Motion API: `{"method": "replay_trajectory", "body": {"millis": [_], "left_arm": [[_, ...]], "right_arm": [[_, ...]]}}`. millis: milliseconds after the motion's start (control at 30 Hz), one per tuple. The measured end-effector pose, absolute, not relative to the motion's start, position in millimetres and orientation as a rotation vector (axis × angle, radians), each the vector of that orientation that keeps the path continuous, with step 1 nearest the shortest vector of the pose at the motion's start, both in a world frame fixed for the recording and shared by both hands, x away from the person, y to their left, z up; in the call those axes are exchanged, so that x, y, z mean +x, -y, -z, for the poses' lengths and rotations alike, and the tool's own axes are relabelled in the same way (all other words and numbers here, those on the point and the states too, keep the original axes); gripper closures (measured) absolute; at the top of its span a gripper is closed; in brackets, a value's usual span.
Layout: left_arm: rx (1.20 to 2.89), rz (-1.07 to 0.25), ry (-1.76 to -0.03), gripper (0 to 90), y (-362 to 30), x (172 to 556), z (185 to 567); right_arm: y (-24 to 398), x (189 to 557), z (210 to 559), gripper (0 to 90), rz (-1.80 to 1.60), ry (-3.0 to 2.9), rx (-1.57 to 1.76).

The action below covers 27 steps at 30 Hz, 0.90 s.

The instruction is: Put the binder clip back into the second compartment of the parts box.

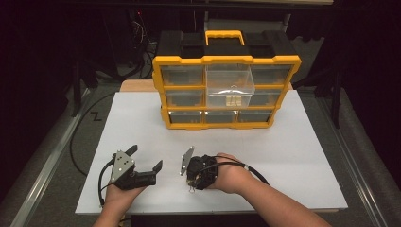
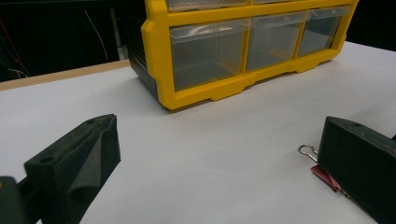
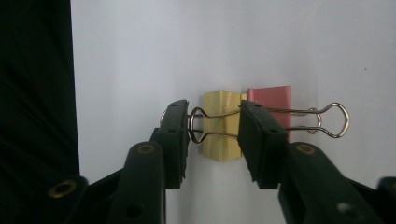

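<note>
A yellow binder clip point(image 3: 222, 133) lies flat on the white board beside a pink binder clip point(image 3: 275, 105), their wire handles pointing sideways. My right gripper point(image 3: 215, 135) points down over them with its jaws either side of the yellow clip. The right pad meets the clip's edge, while the left pad sits at a wire loop with a gap to the clip's body. In the high view the right gripper point(image 1: 194, 182) is near the board's front edge. My left gripper point(image 1: 144, 158) rests to its left, jaws wide open and empty. The left gripper view has the pink clip point(image 2: 327, 178) beside that gripper's right jaw.
A yellow and black drawer organizer point(image 1: 227, 90) stands at the back of the white board point(image 1: 293, 156), its middle clear drawer point(image 1: 230, 85) pulled out. Bare board lies between it and the grippers. A cable point(image 1: 255, 172) trails from the right gripper. Dark floor surrounds the board.
</note>
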State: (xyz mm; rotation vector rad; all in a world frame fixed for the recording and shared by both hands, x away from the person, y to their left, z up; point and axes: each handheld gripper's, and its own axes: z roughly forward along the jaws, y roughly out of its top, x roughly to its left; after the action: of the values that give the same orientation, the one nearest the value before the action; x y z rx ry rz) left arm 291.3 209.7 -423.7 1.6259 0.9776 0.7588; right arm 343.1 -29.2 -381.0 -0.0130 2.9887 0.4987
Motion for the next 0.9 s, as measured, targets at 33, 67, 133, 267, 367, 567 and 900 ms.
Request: {"method": "replay_trajectory", "body": {"millis": [33, 67, 133, 267, 367, 567, 900], "left_arm": [[1.625, -0.759, -0.977, 0.4, -209.7, 291.3, 423.6], [1.625, -0.759, -0.977, 0.4, -209.7, 291.3, 423.6], [1.625, -0.76, -0.977, 0.4, -209.8, 291.3, 423.5], [1.626, -0.761, -0.977, 0.4, -210.2, 291.3, 423.3], [1.625, -0.761, -0.976, 0.4, -210.1, 291.4, 423.4], [1.625, -0.761, -0.977, 0.4, -210.5, 291.5, 423.4], [1.619, -0.76, -0.98, 0.4, -210.8, 291.5, 423.4]], "right_arm": [[29.6, 343.7, 380.2, 68.1, -0.503, -2.988, -0.012], [30.1, 344.2, 379.6, 69.9, -0.507, -2.984, -0.009], [30.9, 345.2, 378.0, 73.9, -0.516, -2.984, -0.003], [31.6, 348.1, 375.1, 79.9, -0.512, -2.994, -0.008], [32.5, 351.4, 373.8, 83.9, -0.511, -3.004, -0.002], [31.0, 355.6, 372.6, 86.6, -0.499, -3.01, -0.009], [34.4, 363.0, 367.1, 90.0, -0.511, -3.038, 0.021]]}}
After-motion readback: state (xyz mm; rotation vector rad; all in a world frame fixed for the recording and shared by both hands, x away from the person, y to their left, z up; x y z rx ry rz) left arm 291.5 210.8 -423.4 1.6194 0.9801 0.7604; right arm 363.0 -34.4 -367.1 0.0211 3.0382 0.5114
